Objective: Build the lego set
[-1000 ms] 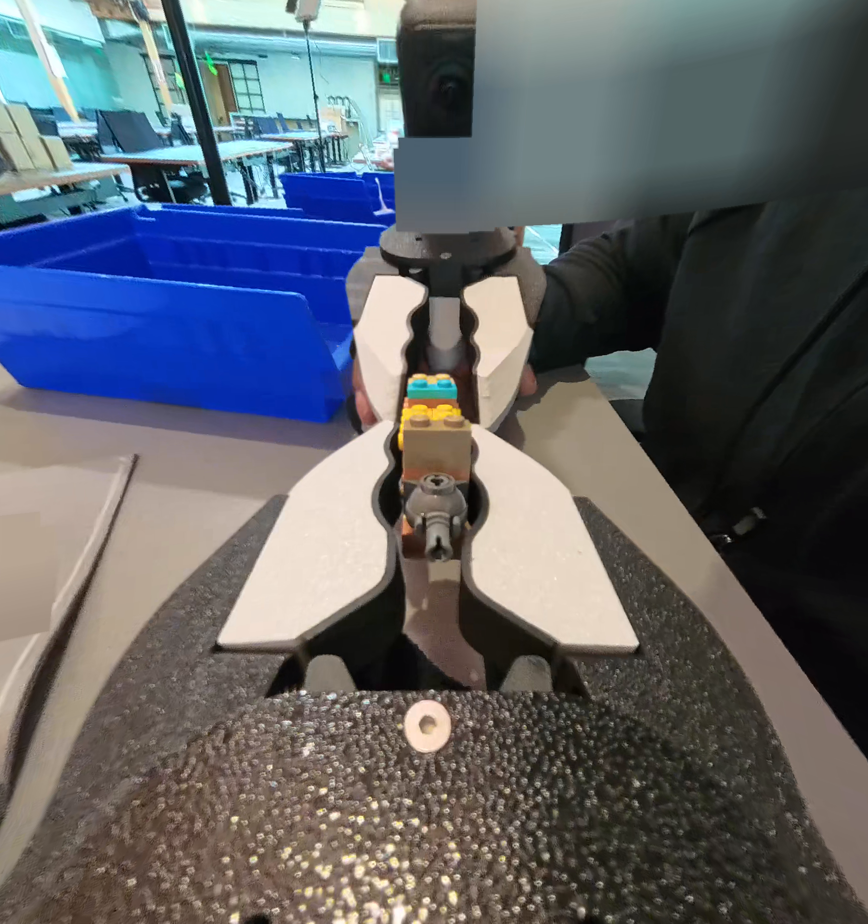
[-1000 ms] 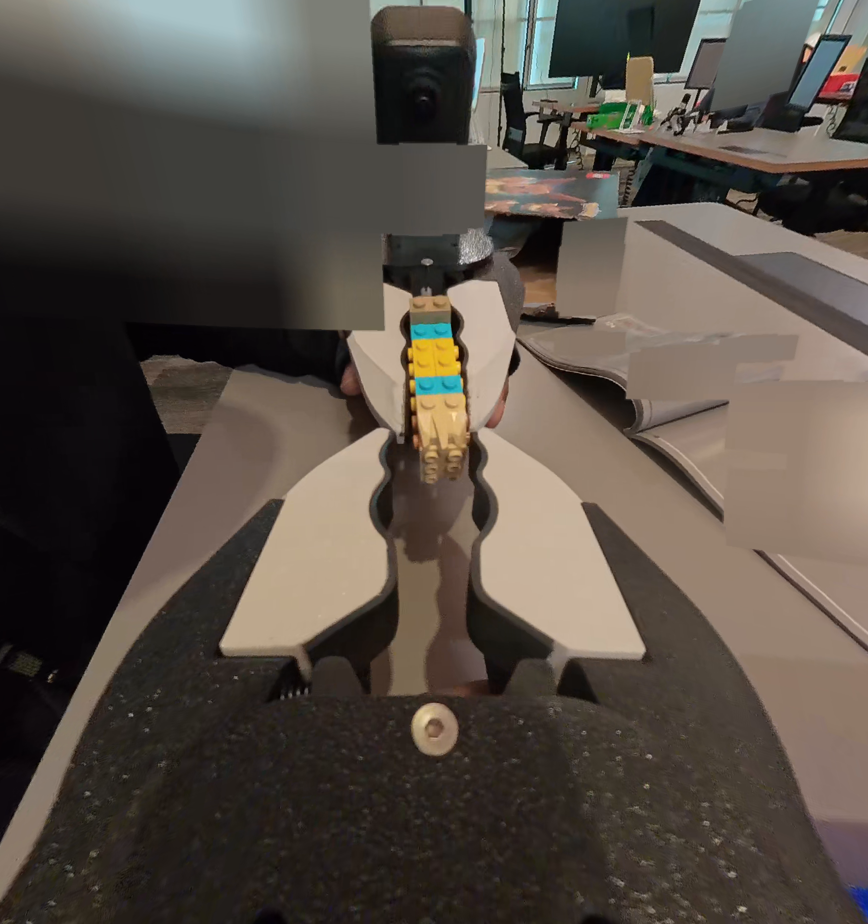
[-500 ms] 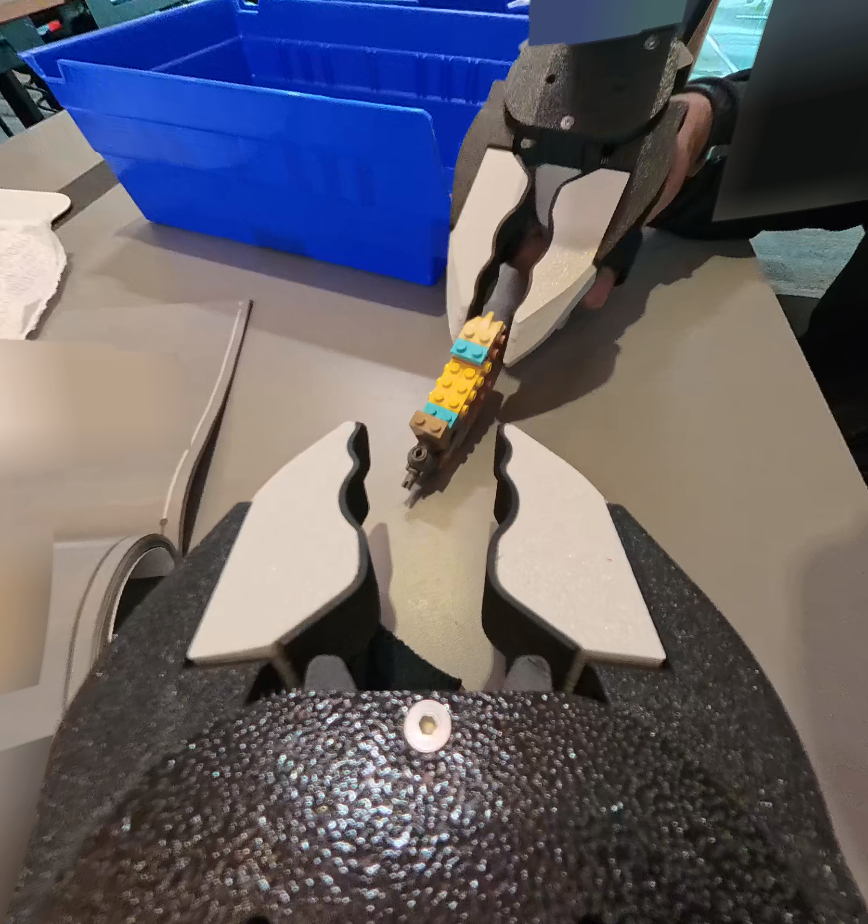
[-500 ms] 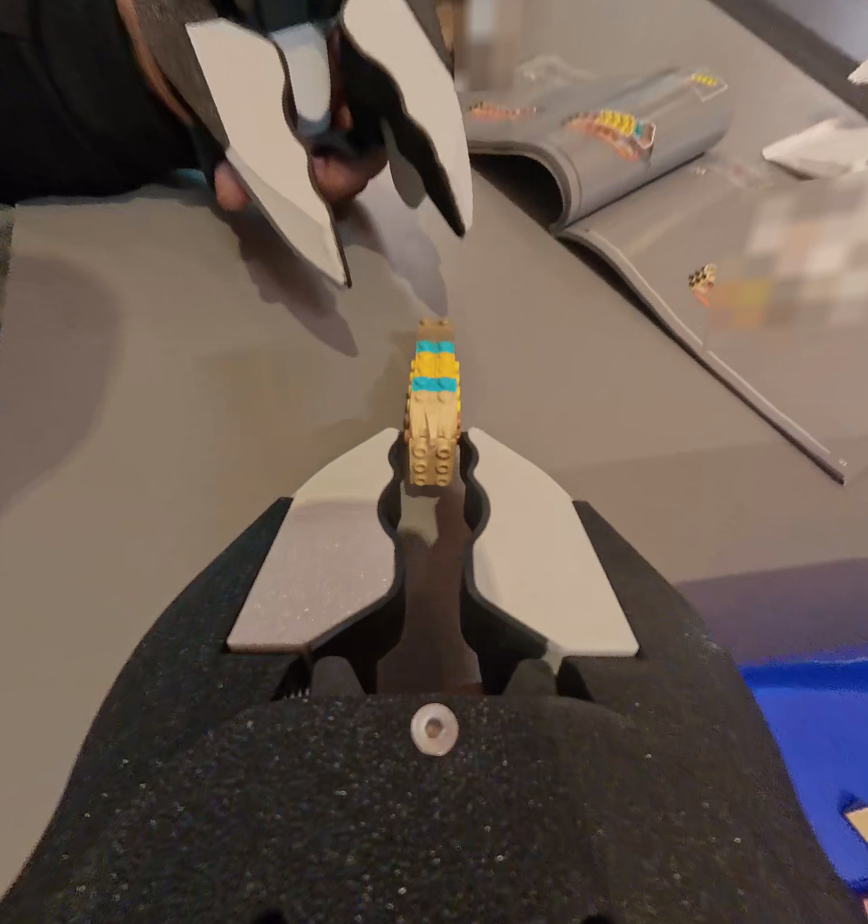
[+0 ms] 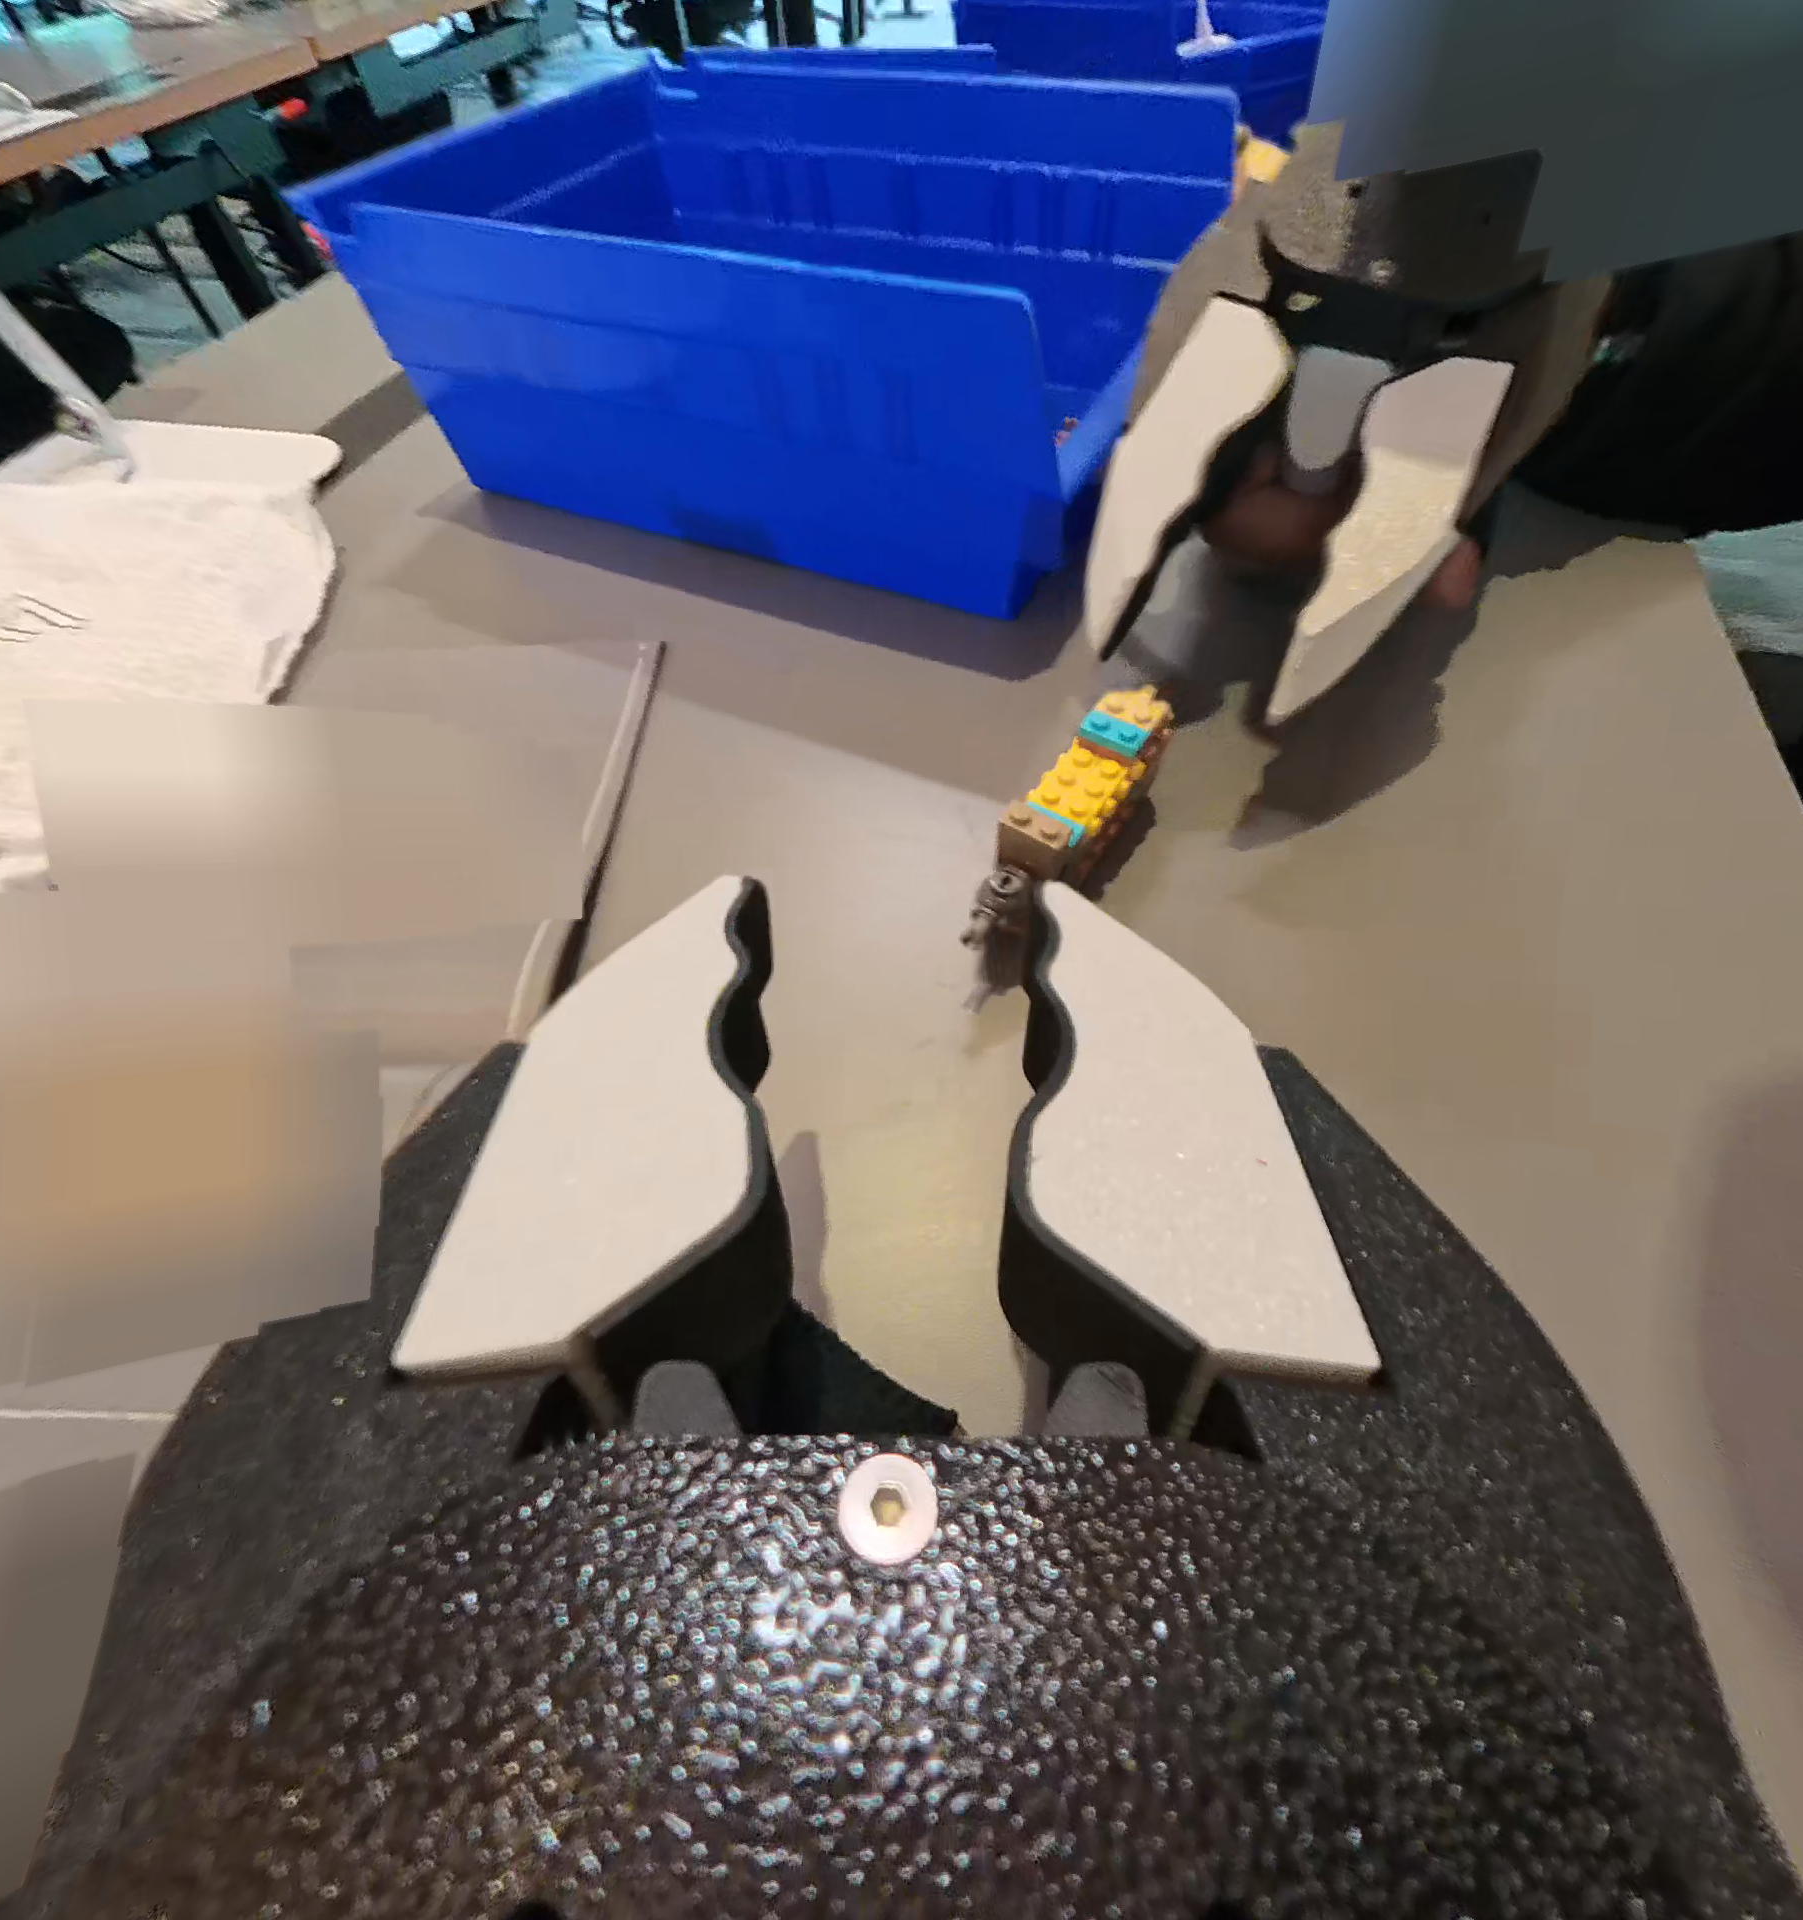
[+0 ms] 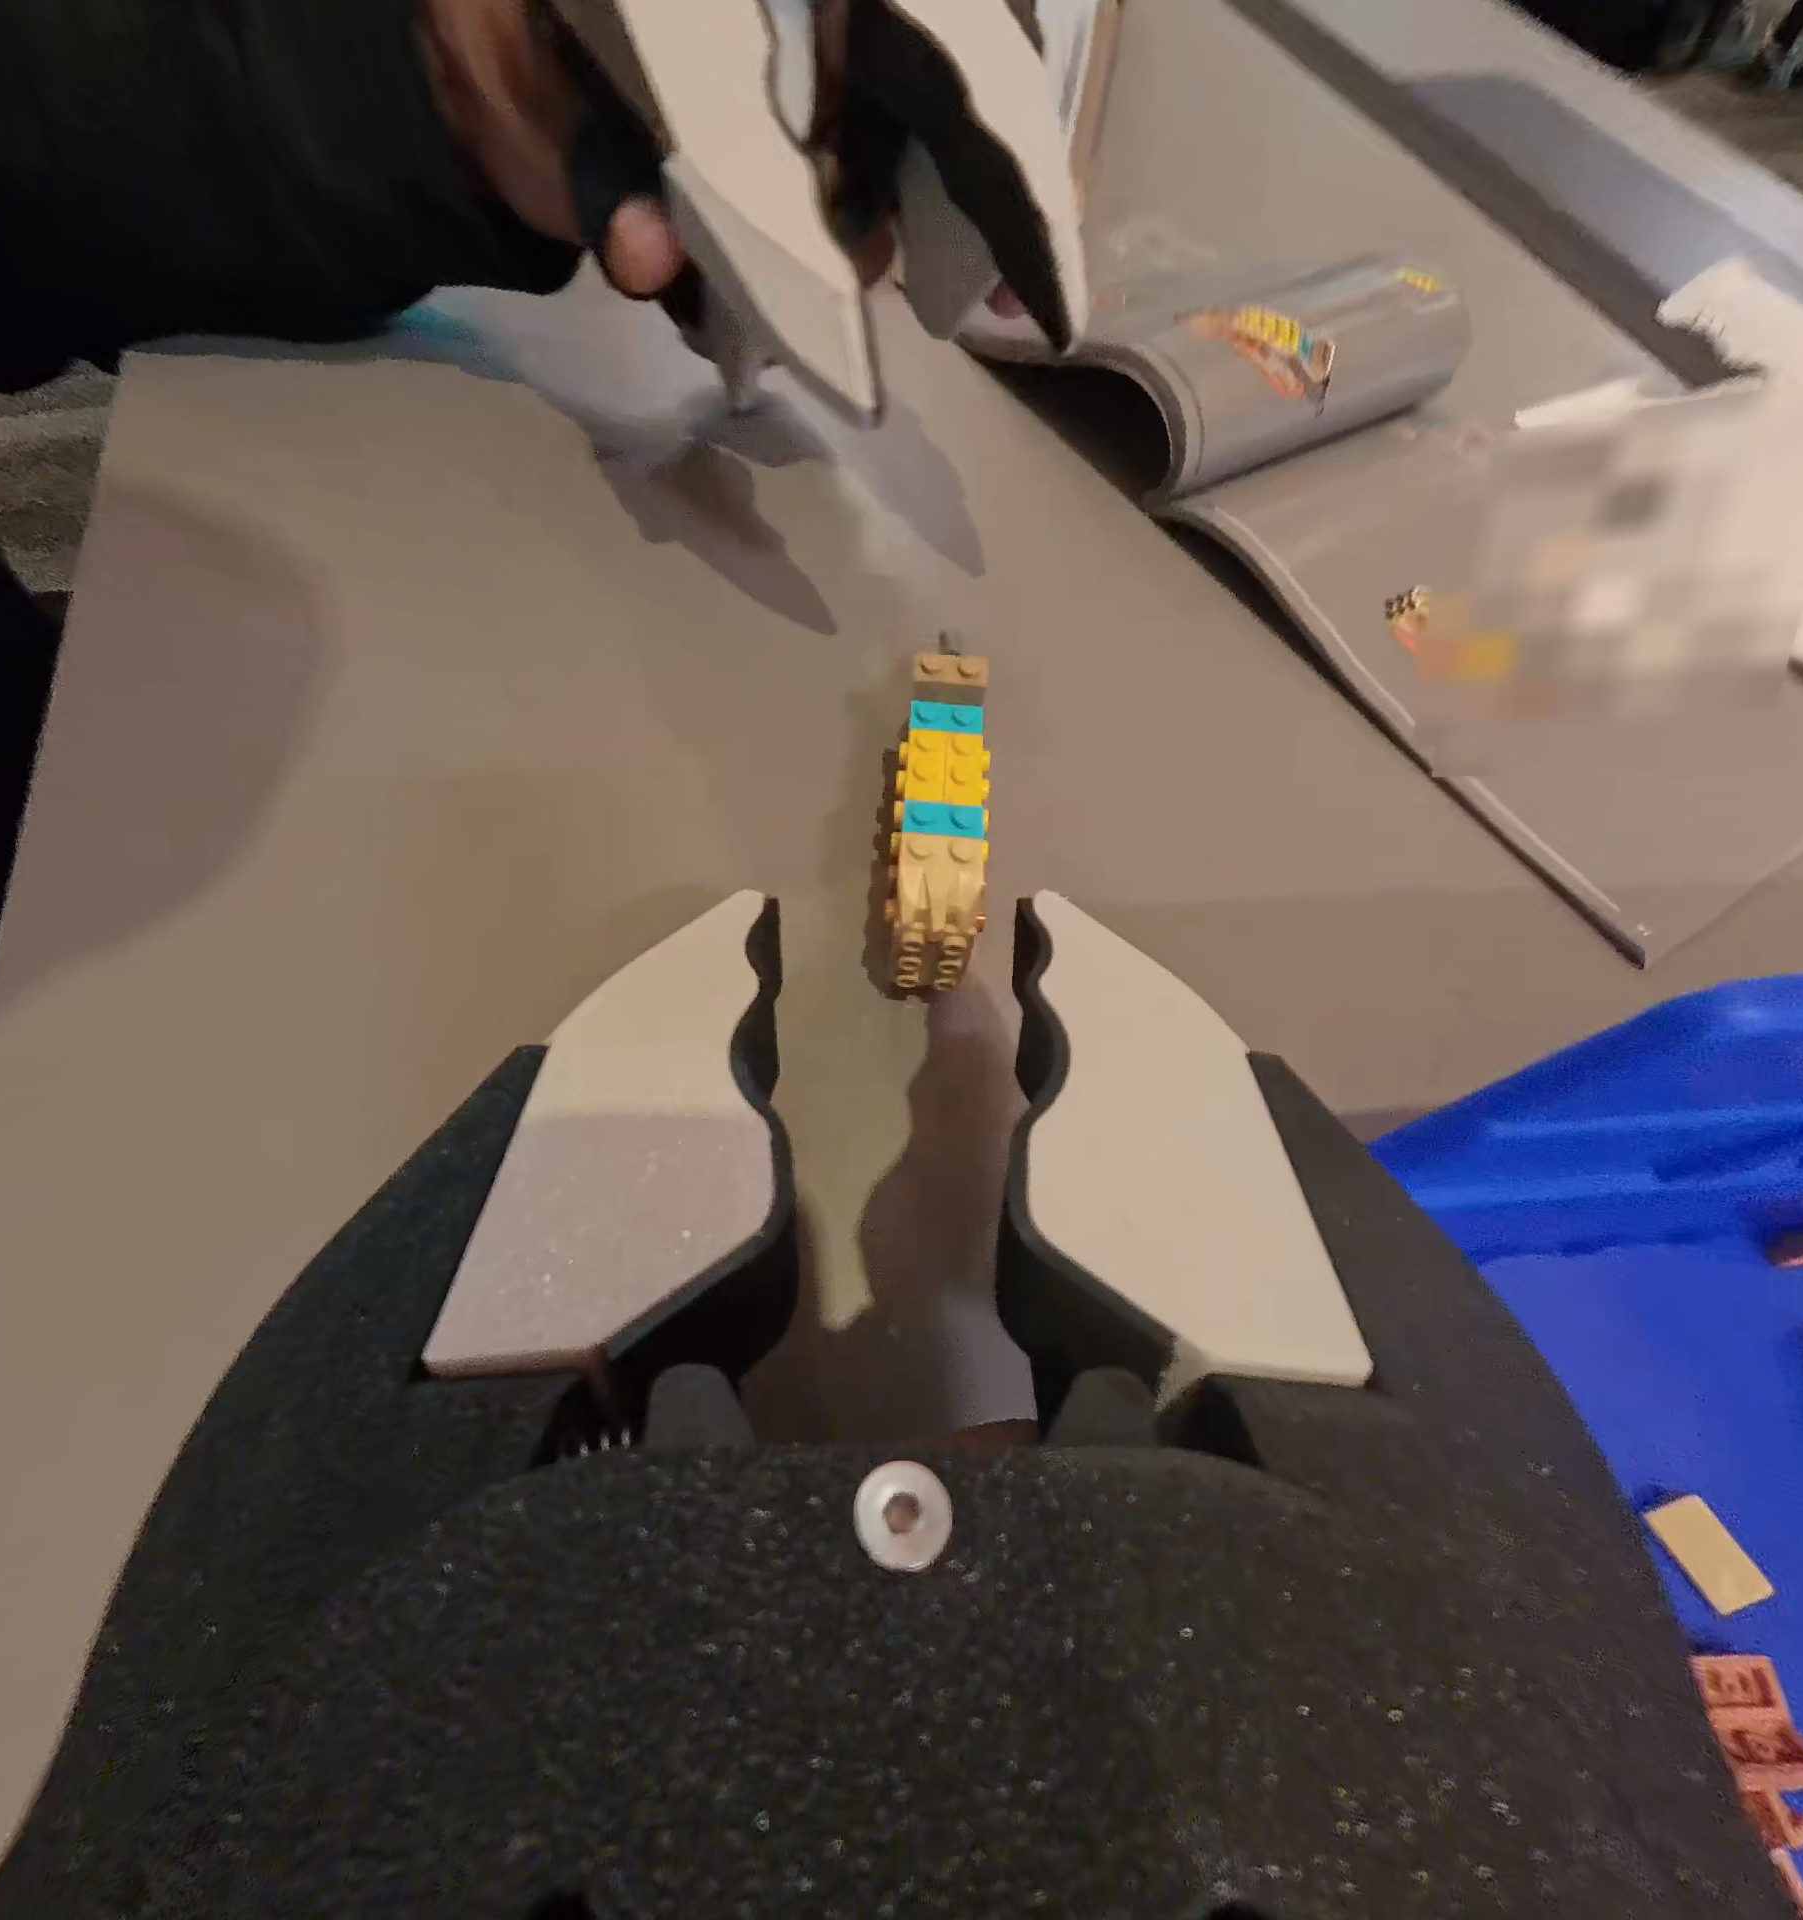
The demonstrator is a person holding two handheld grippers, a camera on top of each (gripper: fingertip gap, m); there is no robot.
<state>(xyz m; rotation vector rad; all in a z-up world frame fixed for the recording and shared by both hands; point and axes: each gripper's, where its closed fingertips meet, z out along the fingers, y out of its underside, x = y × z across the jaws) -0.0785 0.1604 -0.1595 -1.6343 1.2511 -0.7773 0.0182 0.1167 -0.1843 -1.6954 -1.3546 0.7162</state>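
Observation:
The lego assembly [image 5: 1084, 790], a narrow bar of tan, yellow and teal bricks with a dark grey connector at one end, lies on the grey table. My left gripper [image 5: 902, 904] is open and empty, and its right fingertip is beside the grey connector. My right gripper [image 6: 897, 904] is open and empty. The assembly's [image 6: 944, 821] tan end shows between its fingertips, untouched. Each gripper also shows open in the other's view, the right in the left wrist view [image 5: 1188, 686], the left in the right wrist view [image 6: 964, 364].
A blue bin [image 5: 731, 395] stands behind the assembly, and its loose brown and tan pieces show in the right wrist view [image 6: 1655, 1195]. An open instruction booklet [image 6: 1344, 416] lies on the table. White paper [image 5: 97, 582] lies at the far left. A person's dark sleeve is behind the grippers. Spacing between my two grippers at the tips: around 12 cm.
One second ago both grippers held the assembly in the air. The left let go first, then the right set it on the table, opened and drew back.

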